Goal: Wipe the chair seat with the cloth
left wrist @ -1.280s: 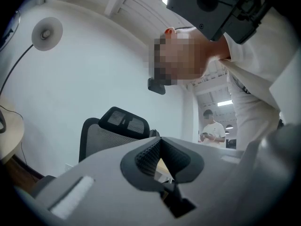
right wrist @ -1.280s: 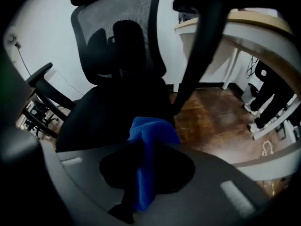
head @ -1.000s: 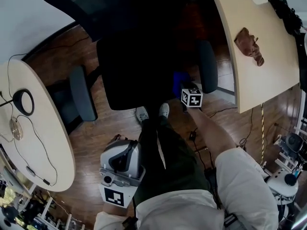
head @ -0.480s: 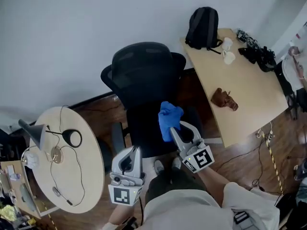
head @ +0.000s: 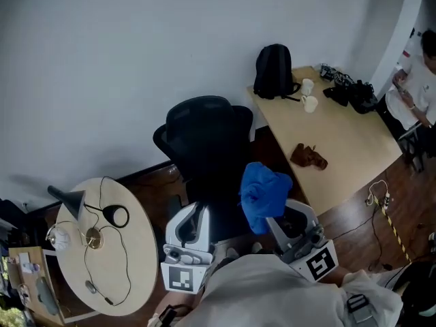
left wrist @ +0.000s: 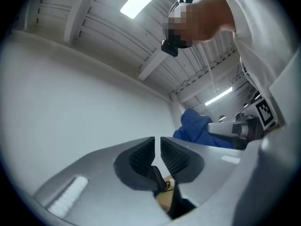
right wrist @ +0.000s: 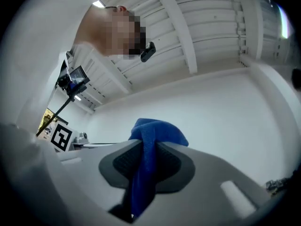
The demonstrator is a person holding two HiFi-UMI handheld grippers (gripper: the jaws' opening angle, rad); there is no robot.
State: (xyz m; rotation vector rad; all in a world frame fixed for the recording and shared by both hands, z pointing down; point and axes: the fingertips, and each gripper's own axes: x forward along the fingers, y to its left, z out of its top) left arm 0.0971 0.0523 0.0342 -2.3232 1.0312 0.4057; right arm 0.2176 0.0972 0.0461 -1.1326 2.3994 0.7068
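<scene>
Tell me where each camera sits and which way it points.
Head view: on the person's head, looking down at the black office chair; left gripper and right gripper show.
Left gripper view: on that gripper, aimed up at wall and ceiling; its shut, empty jaws show.
Right gripper view: on that gripper, aimed upward; its jaws clamp the blue cloth.
All three share the cloth.

Left gripper [head: 198, 216]: I hold it low before my body, pointing up and forward, jaws nearly together with nothing between them. Right gripper [head: 274, 221]: beside it, tilted likewise, jaws clamped on the cloth [head: 262, 191].
</scene>
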